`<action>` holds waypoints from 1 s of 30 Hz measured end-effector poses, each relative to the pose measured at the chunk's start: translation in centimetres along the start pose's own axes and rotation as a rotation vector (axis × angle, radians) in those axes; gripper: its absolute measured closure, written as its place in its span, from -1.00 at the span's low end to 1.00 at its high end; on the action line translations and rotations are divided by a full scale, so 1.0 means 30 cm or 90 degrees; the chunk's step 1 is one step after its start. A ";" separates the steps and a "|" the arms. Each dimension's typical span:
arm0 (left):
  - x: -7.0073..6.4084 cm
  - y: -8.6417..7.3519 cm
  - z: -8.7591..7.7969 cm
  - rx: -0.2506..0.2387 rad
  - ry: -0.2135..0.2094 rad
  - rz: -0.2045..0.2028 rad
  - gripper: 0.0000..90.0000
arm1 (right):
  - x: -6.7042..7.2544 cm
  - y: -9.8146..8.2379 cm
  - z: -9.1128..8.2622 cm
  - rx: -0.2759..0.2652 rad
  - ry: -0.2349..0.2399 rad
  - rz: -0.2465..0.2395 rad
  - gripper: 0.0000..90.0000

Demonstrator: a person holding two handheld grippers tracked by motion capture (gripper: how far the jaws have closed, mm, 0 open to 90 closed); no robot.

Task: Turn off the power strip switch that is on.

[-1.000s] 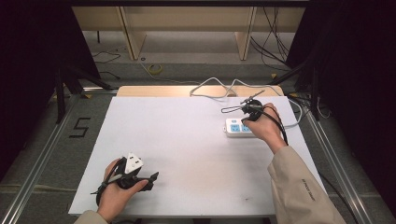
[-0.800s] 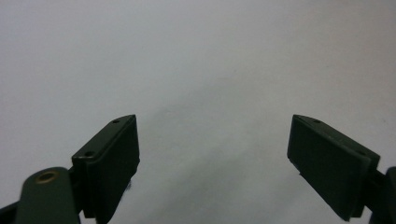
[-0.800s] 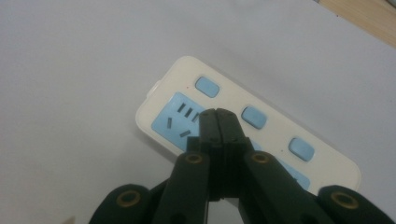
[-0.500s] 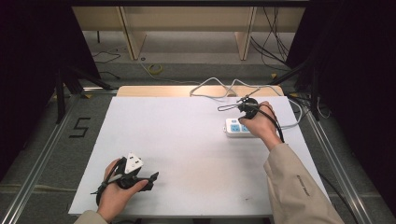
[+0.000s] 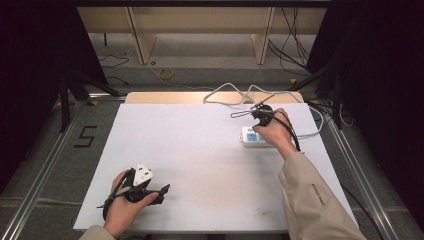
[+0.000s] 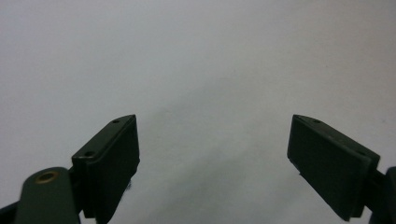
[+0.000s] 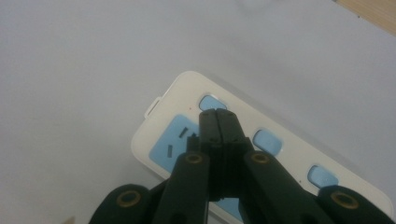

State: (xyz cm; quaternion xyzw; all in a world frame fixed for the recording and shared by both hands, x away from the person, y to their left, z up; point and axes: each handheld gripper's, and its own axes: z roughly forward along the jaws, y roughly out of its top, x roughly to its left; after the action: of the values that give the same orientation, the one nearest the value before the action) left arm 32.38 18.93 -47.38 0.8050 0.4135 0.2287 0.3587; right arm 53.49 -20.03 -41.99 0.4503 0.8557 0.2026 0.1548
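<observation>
A white power strip point(image 5: 248, 137) with blue sockets and blue buttons point(image 7: 182, 93) lies at the right of the white table point(image 5: 200, 150). My right gripper point(image 7: 218, 114) is shut, nothing between its pads, and points down at the strip. Its tips sit at the blue button point(image 7: 208, 101) at the strip's end; contact is unclear. In the high view the right gripper point(image 5: 260, 116) is held in a hand just above the strip. My left gripper point(image 5: 163, 194) rests near the front left edge, open and with nothing between its fingers point(image 6: 114, 154).
The strip's white cable point(image 5: 235, 92) loops over the table's back edge, past a wooden board point(image 5: 165, 97). Dark cables trail from the right hand down the table's right side. Metal rails run along both sides of the table.
The right hand with its shut gripper has edged slightly toward the far left over the power strip. The left hand has stayed put.
</observation>
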 end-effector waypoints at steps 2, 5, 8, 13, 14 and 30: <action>0.000 0.000 0.000 0.000 0.000 0.000 -0.63 | -0.002 0.004 0.006 0.000 0.000 0.001 1.00; 0.000 0.000 -0.001 0.001 -0.001 0.000 -0.63 | -0.004 0.010 0.014 -0.001 -0.002 0.001 1.00; 0.000 0.000 -0.001 0.001 -0.001 0.001 -0.63 | -0.004 0.015 0.022 0.001 -0.004 0.001 1.00; 0.000 0.000 0.000 0.000 -0.001 0.000 -0.63 | -0.003 0.025 0.032 -0.001 -0.006 0.001 1.00; 0.000 0.001 0.000 0.000 -0.002 0.000 -0.63 | -0.002 0.026 0.034 -0.001 -0.006 0.001 1.00; -0.001 0.001 0.000 0.002 -0.003 0.005 -0.63 | 0.003 0.043 0.067 0.005 -0.008 0.007 1.00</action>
State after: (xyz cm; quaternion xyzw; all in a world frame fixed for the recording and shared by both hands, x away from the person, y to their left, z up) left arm 32.37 18.89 -47.36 0.8078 0.4100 0.2271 0.3574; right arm 55.27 -18.88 -43.13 0.4569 0.8531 0.1969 0.1573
